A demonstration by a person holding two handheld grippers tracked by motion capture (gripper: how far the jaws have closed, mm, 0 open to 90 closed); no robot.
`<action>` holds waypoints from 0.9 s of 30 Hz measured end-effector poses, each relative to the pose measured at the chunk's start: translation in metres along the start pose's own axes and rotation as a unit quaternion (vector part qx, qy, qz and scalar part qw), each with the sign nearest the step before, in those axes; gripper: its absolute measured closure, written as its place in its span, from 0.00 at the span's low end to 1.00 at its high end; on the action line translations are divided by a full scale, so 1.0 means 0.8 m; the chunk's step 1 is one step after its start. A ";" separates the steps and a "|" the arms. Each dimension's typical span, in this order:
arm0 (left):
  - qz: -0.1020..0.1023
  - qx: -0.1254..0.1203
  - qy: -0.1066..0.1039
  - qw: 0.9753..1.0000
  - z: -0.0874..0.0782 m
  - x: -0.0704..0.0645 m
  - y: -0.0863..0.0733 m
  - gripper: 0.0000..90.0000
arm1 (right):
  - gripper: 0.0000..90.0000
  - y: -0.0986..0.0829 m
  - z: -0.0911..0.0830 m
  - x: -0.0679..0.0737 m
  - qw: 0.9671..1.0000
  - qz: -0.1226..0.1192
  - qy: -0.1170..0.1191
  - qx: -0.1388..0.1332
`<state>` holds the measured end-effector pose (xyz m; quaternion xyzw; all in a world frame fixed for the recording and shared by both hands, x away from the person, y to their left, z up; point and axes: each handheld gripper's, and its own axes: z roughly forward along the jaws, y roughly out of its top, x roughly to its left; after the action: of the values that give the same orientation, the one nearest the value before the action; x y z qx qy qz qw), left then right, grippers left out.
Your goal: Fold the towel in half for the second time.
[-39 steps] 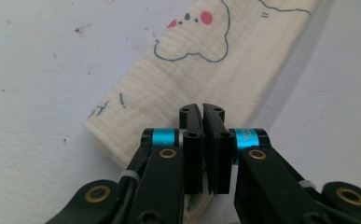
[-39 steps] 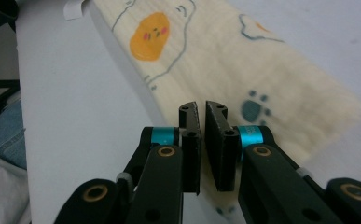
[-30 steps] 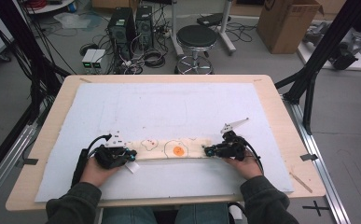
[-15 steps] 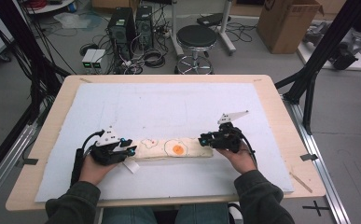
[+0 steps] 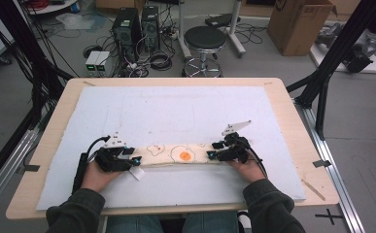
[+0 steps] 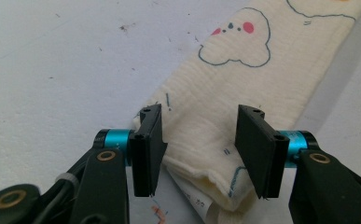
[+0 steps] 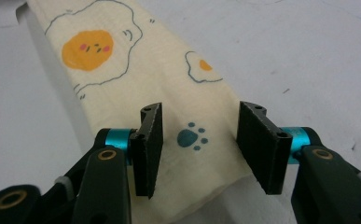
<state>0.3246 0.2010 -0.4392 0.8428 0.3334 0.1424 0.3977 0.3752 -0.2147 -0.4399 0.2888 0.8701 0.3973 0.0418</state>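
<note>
High view showed a wooden table (image 5: 292, 111) under a pale blue mat (image 5: 185, 111), with a folded cream cloth strip printed with fried eggs (image 5: 176, 155) lying near the mat's front edge. Left gripper (image 6: 199, 140) and right gripper (image 7: 201, 144) stood wide open over its ends, holding nothing.

This is a lab or robotics workroom. Beyond the wooden counter (image 5: 292, 121) with its white mat (image 5: 185, 111), computer towers (image 5: 137, 24) and tangled cables (image 5: 151, 60) stand at 11 o'clock, a black stool (image 5: 204, 39) at 12, a cardboard box (image 5: 299, 22) at 1. Black rig struts (image 5: 338, 51) flank both sides on grey floor.
</note>
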 end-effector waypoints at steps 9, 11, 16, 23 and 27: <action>0.009 -0.005 0.003 1.000 0.000 -0.001 -0.003 0.59 | 0.54 -0.009 0.000 0.006 0.998 -0.059 -0.015 -0.012; 0.010 -0.006 0.003 1.000 0.000 -0.001 -0.004 0.59 | 0.54 -0.010 0.000 0.005 0.998 -0.062 -0.013 -0.013; 0.009 -0.010 -0.001 1.000 0.000 0.000 -0.005 0.59 | 0.54 -0.011 0.000 0.006 0.998 -0.060 -0.014 -0.015; 0.009 -0.012 -0.002 1.000 -0.005 -0.002 -0.001 0.57 | 0.51 -0.009 0.000 0.006 0.998 -0.054 -0.011 -0.017; -0.024 -0.047 -0.008 0.999 -0.019 0.008 0.009 0.49 | 0.46 -0.004 -0.014 0.004 0.998 -0.027 0.005 -0.048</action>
<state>0.3247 0.2108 -0.4237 0.8162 0.3435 0.1412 0.4427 0.3680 -0.2221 -0.4340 0.2608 0.8577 0.4387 0.0625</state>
